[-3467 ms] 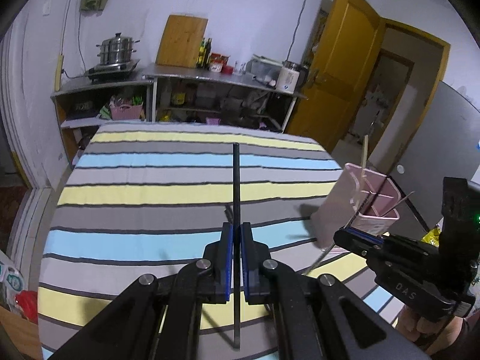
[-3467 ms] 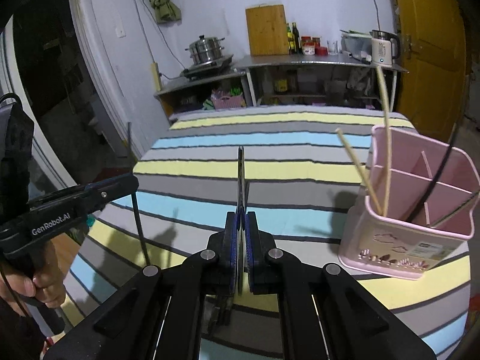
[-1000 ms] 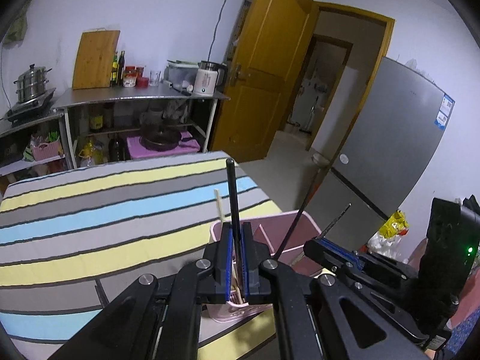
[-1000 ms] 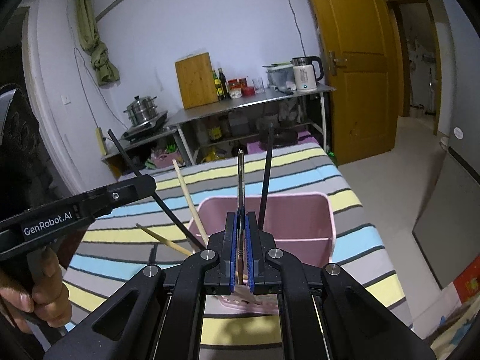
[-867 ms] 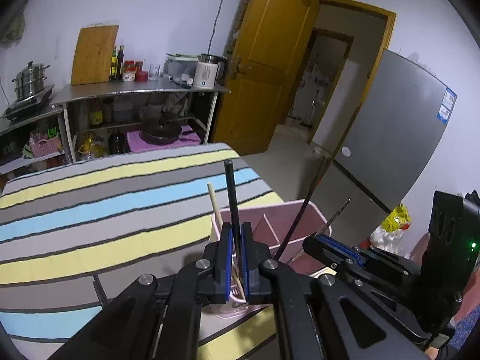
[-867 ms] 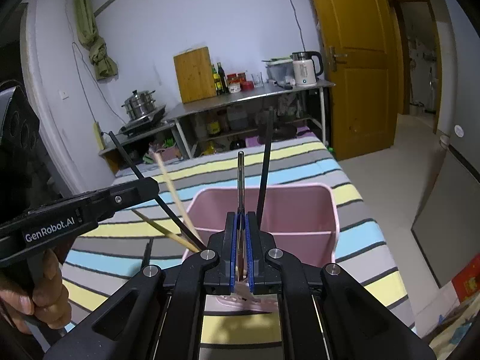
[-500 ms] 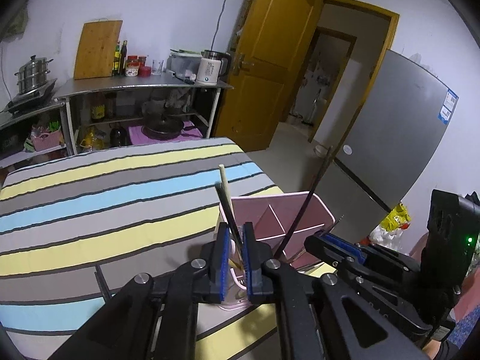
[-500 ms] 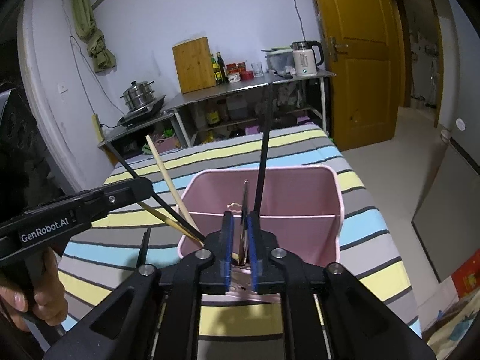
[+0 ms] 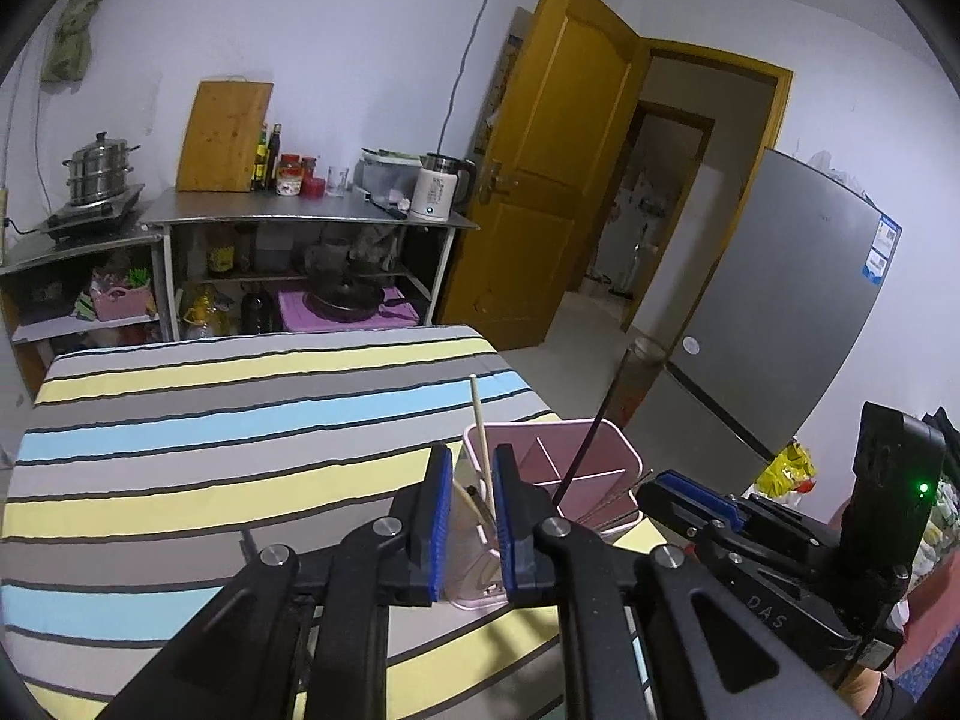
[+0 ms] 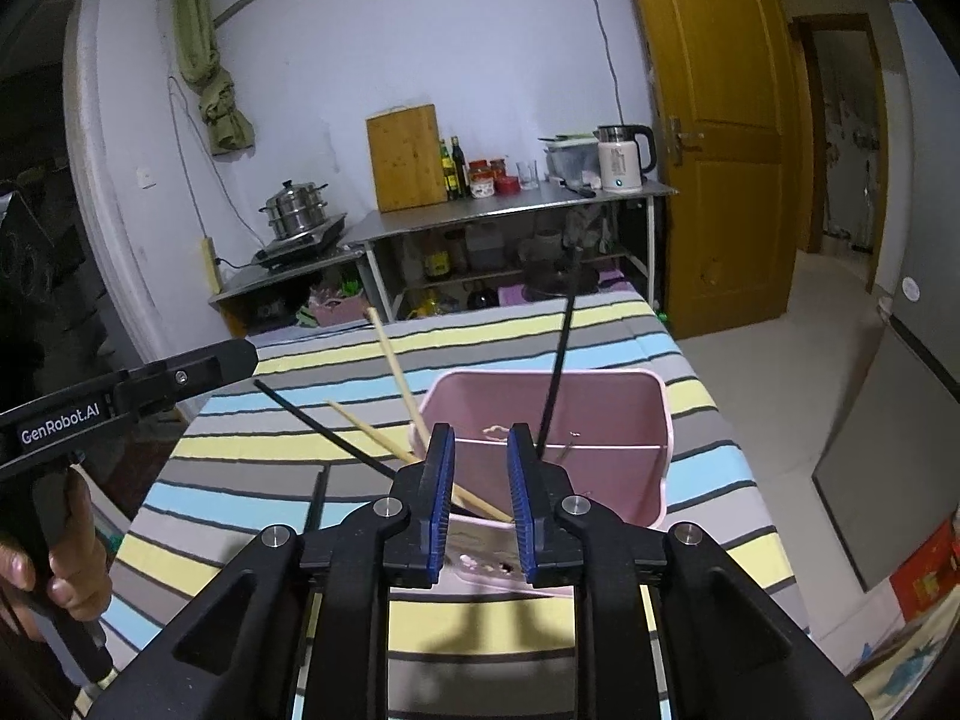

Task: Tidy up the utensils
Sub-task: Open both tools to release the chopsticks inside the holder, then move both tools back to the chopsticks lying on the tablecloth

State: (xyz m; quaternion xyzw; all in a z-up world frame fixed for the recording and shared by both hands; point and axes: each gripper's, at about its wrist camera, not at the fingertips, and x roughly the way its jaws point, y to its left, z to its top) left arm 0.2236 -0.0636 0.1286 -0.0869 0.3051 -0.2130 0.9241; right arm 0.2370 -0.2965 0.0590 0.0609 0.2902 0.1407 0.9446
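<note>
1. Now left gripper (image 9: 470,516) jaws are opening with nothing pinched; a second ago they were pressed on a thin black chopstick (image 10: 327,431).
2. Right gripper (image 10: 480,501) jaws are opening too, empty; the thin metal utensil held earlier is gone from them.
3. Pink plastic divided utensil holder (image 10: 606,405) stands on the striped tablecloth (image 9: 180,450), near right edge.
4. Pale wooden chopsticks (image 10: 396,369) and black ones lean in its left compartments.
</note>
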